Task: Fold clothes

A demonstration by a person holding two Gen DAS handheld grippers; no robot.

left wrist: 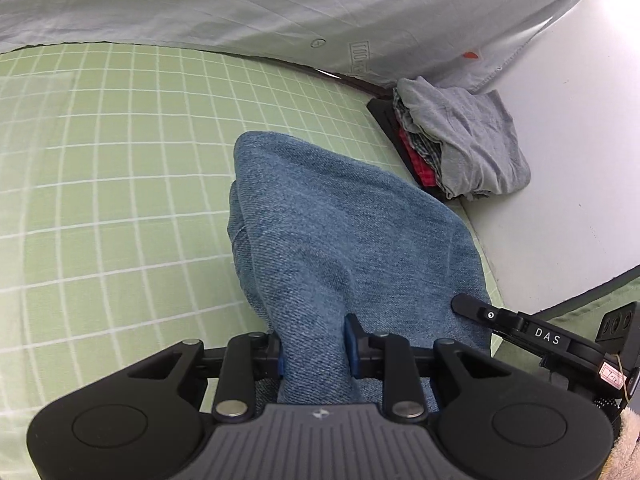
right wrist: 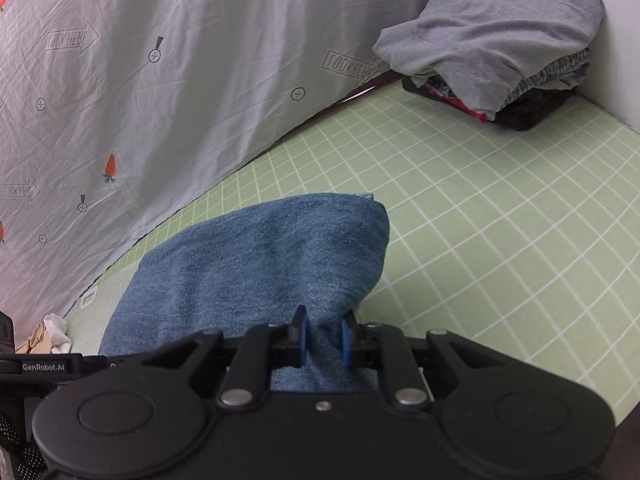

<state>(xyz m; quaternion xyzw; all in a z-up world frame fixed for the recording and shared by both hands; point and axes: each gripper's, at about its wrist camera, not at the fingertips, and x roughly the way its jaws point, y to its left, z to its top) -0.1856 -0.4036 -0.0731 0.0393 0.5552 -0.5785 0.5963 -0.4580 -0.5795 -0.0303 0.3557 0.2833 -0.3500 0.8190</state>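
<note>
1. Left claw (left wrist: 314,346): closed on a bunched fold of the blue denim garment (left wrist: 340,232). The blue pads (left wrist: 351,340) press the cloth from both sides, and the denim runs back between the jaws toward the claw body.

2. Right claw (right wrist: 323,342): likewise closed on the denim garment (right wrist: 260,264), gripping a narrow gathered section. Its blue pads (right wrist: 345,340) bear on the fabric at either side.

3. Denim garment: held at two points, one by each claw. From each grip it spreads forward and down in a doubled layer toward the green sheet (left wrist: 120,180) with white grid lines. The far rounded fold appears to rest on or just above the sheet; contact cannot be confirmed.

4. In the left wrist view, part of the right claw shows at the right edge, just beside the denim, bearing the letters "DAS".

5. Pile of clothes (right wrist: 500,52): stacked in the far corner of the green sheet (right wrist: 480,220), against the white wall (left wrist: 580,140). A grey garment lies on top; checked, red and dark items show beneath it. The pile is well apart from the denim.

6. Pale printed cloth (right wrist: 160,80): hangs along the far edge of the sheet, marked with arrows, carrots and "LOOK HERE".

7. Small white and beige items (right wrist: 52,334) lie at the lower left in the right wrist view; what they are is unclear.
</note>
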